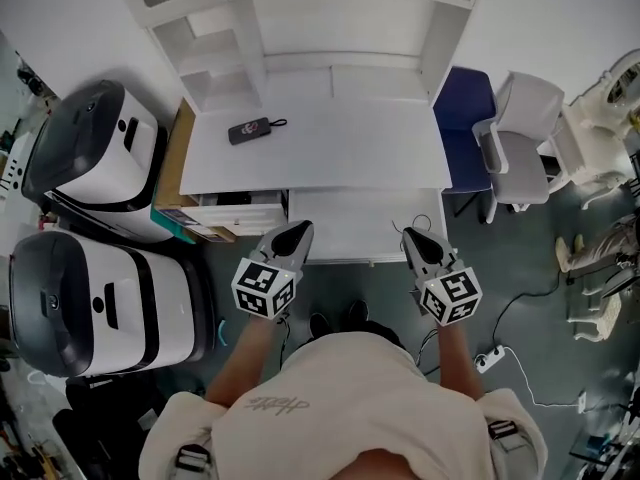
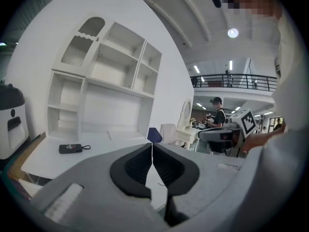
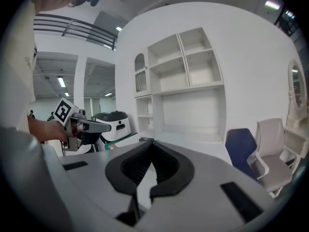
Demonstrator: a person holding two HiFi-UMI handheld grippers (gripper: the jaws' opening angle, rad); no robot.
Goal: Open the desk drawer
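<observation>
left gripper [image 1: 300,228] and right gripper [image 1: 412,235] hang empty, jaws pressed together. at 12 o'clock just beyond them, the flat white desk drawer [image 1: 360,223] seems to jut from under the white desk [image 1: 330,148]. probably the approach step; next, part one gripper's jaws and pinch the drawer's front edge. a small black device [image 1: 248,129] lies farther off at 11.

A white wall [image 3: 251,42] is rising behind white shelves [image 1: 300,28] that are sitting on the desk [image 1: 320,148]. Just right of the desk, a blue chair [image 1: 465,118] and a white chair [image 1: 520,138] are standing side by side. Two white-and-black machines [image 1: 95,153] are standing at the left on the dark grey floor [image 1: 540,258]. A power strip [image 1: 489,359] is lying on the floor, with a cable [image 1: 552,405] trailing from it. Ceiling lights [image 2: 233,33] are glowing above a railing [image 2: 231,79] farther back in the hall.
</observation>
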